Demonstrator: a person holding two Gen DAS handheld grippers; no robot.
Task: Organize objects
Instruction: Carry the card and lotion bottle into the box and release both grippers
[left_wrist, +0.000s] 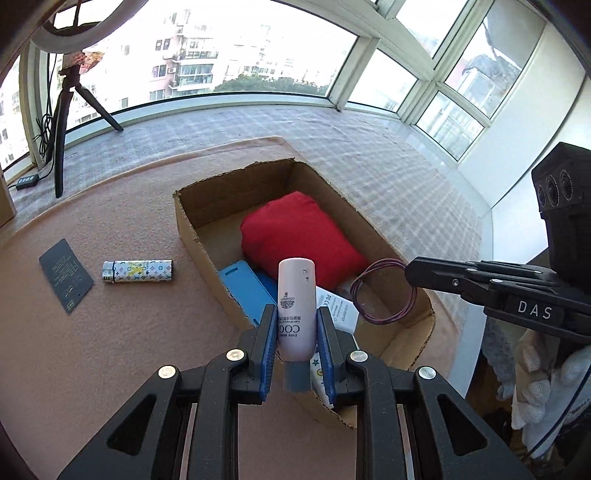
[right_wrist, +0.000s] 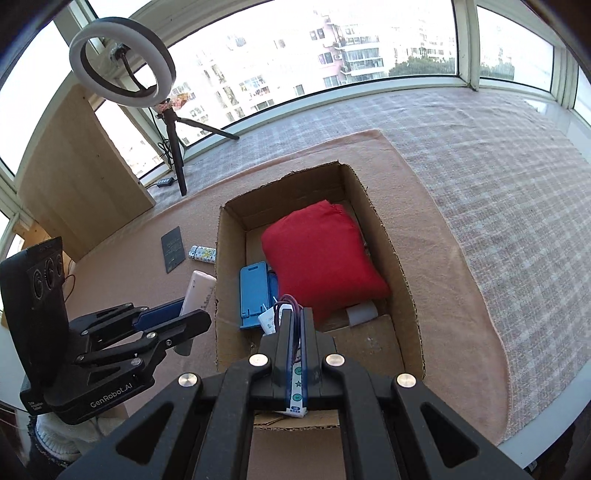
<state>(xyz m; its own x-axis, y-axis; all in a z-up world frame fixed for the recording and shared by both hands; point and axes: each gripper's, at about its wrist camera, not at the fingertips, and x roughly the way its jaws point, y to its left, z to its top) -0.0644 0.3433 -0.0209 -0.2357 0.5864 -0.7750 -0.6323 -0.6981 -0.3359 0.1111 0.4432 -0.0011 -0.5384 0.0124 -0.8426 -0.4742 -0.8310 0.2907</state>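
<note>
Clamped cap-down in our left gripper (left_wrist: 296, 334), pink lotion tube (left_wrist: 296, 295) beside cardboard box (left_wrist: 229, 295); right gripper (right_wrist: 294, 332) pinches purple wire coil (left_wrist: 384, 291) over it; we judge snagging likely.

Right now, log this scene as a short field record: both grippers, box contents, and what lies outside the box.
left gripper: shut on pale pink tube
right gripper: shut on purple wire loop, over the box
open cardboard box: red cloth bundle, blue plastic phone stand
on pink mat: patterned lighter, dark card
</note>
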